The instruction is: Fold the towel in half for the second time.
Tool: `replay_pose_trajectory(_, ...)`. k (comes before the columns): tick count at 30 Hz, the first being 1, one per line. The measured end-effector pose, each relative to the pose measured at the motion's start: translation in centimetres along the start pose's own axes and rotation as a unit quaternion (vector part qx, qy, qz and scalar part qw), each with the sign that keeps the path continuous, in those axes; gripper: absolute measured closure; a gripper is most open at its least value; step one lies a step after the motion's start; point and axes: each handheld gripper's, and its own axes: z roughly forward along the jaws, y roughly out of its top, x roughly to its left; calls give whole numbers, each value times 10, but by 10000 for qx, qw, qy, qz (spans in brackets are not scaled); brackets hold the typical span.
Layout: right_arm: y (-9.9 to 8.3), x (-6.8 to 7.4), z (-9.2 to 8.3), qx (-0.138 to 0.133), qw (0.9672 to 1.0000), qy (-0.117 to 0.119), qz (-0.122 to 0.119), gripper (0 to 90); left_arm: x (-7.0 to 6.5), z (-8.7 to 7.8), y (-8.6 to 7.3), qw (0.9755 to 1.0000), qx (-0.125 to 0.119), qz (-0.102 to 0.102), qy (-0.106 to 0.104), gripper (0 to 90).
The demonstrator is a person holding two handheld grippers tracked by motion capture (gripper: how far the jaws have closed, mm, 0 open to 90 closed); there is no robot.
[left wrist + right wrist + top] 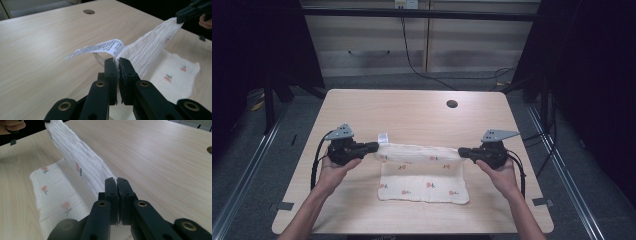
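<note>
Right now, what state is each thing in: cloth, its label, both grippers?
cloth: far edge lifted and stretched between the grippers, near part lying flat on the table.
label: sticking out free beside the left gripper.
left gripper: shut on cloth corner.
right gripper: shut on the other corner.

1. Cloth (422,182): cream with small red flower prints, lying mid-counter (362,107), far edge lifted and pulled taut.
2. Left gripper (373,146): clamped on the cloth's far-left corner, white label (383,138) sticking up just beside it.
3. Right gripper (463,151): clamped on the far-right corner.
4. Near half of the cloth lies flat on the counter.
5. Round hole (452,104) in the counter, far right, well apart from the cloth.
</note>
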Motion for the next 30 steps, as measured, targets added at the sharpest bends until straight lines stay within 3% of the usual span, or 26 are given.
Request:
replay_pose_trajectory(2, -2, 5, -4, 49, 9999, 10, -92, 878, -7, -6, 4, 9999, -51, 133, -23, 857)
replay_pose_trajectory(5, -3, 13, -11, 71, 9998, -8, -168, 878, -15, -12, 5, 9998, -78, 161, -40, 857)
replay_pose_trajectory(9, -15, 20, -12, 185, 9997, 43, -149, 878, -24, -8, -14, 9998, -92, 181, 66, 857)
replay_pose_trajectory(11, -23, 23, -10, 287, 9995, 72, -123, 878, -26, -2, -26, 10000, 35, 27, 5, 857)
replay_pose_trajectory(14, -31, 26, -8, 347, 9993, 97, -96, 877, -28, 1, -39, 9997, 216, 69, -6, 857)
replay_pose_trajectory(17, -35, 31, -11, 190, 9996, 201, 24, 877, -29, -7, -44, 9998, 137, -72, -90, 856)
replay_pose_trajectory(20, -40, 38, -11, 291, 9993, 227, -29, 871, -37, -5, -56, 9993, 359, -56, -59, 856)
replay_pose_trajectory(21, -44, 42, -8, 381, 9990, 214, -25, 865, -44, 1, -66, 9985, 545, 29, -81, 855)
replay_pose_trajectory(24, -52, 45, -4, 431, 9987, 288, 13, 865, -45, 4, -70, 9976, 676, 73, -131, 854)
replay_pose_trajectory(27, -61, 47, -3, 555, 9979, 315, 69, 858, -40, 2, -72, 9980, 605, -56, -174, 852)
replay_pose_trajectory(30, -67, 47, -5, 623, 9975, 301, 105, 818, -41, 3, -78, 9968, 778, 106, -139, 842)
